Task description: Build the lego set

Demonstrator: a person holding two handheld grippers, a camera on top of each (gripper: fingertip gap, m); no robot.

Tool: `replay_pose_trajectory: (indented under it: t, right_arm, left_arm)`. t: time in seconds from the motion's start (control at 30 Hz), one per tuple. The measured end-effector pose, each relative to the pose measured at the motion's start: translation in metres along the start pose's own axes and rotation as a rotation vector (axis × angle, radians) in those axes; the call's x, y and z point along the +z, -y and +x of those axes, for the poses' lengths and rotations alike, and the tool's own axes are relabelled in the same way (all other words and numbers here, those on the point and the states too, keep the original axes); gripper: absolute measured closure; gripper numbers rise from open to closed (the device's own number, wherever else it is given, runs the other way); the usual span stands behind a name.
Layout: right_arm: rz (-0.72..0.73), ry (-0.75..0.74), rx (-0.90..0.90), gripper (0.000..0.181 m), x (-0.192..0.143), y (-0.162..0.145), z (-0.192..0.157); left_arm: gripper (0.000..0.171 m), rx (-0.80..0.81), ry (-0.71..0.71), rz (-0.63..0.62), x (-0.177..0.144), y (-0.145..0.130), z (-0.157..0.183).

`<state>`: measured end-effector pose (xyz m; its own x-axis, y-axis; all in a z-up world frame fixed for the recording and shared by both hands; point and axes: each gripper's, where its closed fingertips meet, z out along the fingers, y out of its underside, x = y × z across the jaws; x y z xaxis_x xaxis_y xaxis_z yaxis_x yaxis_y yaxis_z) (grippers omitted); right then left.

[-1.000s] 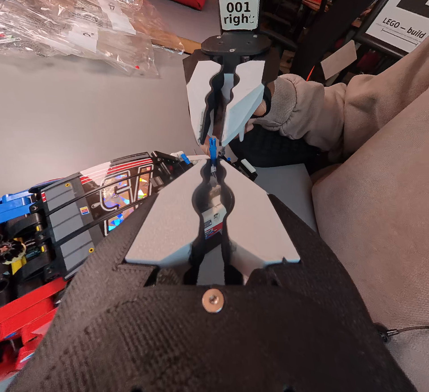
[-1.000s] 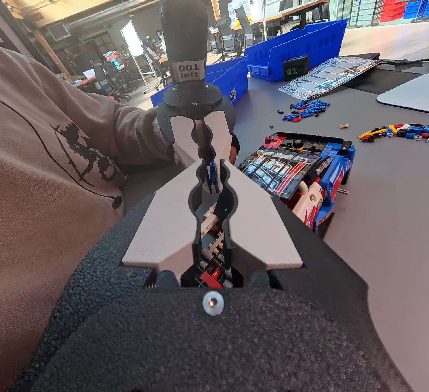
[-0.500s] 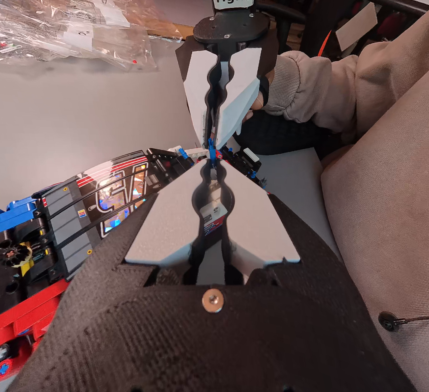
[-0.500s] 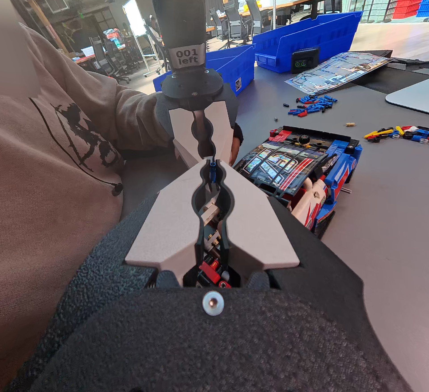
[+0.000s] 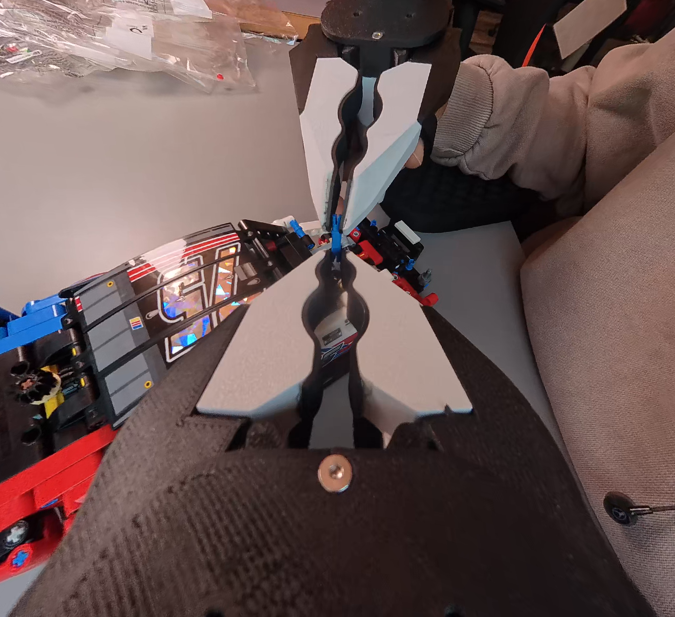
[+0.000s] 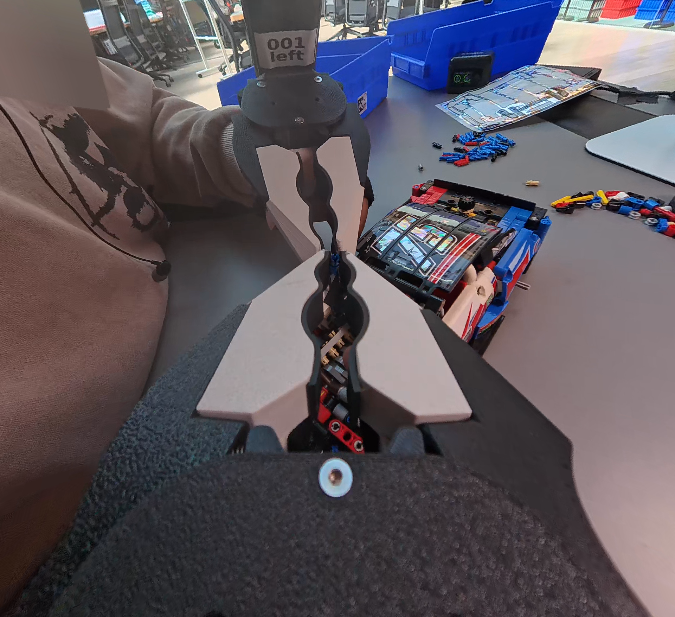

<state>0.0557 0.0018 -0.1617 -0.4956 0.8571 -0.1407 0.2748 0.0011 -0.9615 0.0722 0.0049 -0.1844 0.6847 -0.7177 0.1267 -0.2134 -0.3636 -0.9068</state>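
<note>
Jaws of both grippers pressed nearly together, tips meeting nose to nose over the near end of the lego car (image 5: 175, 310). Left gripper (image 5: 335, 259) pinches the lower part of a small blue pin (image 5: 335, 234); right gripper (image 5: 336, 214) closes on the pin's upper end from the far side. In the right wrist view the same pin (image 6: 334, 263) shows as a blue speck at the tips of the right gripper (image 6: 333, 260), with the left gripper (image 6: 330, 239) coming in from the far side, narrow slit between its fingers.

Car sits on the grey table (image 5: 128, 168), black roof with shiny stickers, blue and red body parts, stretching off to the left in the left wrist view. Clear plastic bags (image 5: 109, 14) lie far left. Right wrist view: pile of blue pins (image 6: 478, 148) and a sticker sheet (image 6: 518, 95) far right, mixed loose parts (image 6: 617, 206) at right, blue bins (image 6: 475, 33) behind. Beige sleeve (image 5: 518, 131) holds the right gripper.
</note>
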Motion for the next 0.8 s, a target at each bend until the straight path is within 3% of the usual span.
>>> replay_pose_trajectory:
  t: [0.37,0.5,0.7,0.8]
  right_arm:
    - [-0.057,-0.008,-0.035,0.179,0.005,-0.008,-0.003]
    - [-0.046,-0.022,-0.038,0.18,0.005,-0.006,-0.002]
    - [0.048,0.011,0.038,0.179,0.001,0.004,-0.004]
    - [0.162,0.039,0.081,0.175,-0.007,0.021,-0.005]
  left_arm:
    - [0.16,0.066,0.015,-0.018,-0.005,0.003,0.003]
    - [0.165,0.066,0.027,-0.014,-0.005,0.004,0.002]
    - [0.168,-0.04,-0.05,0.103,-0.008,0.016,0.005]
    - [0.169,-0.209,-0.14,0.264,-0.016,0.032,0.003]
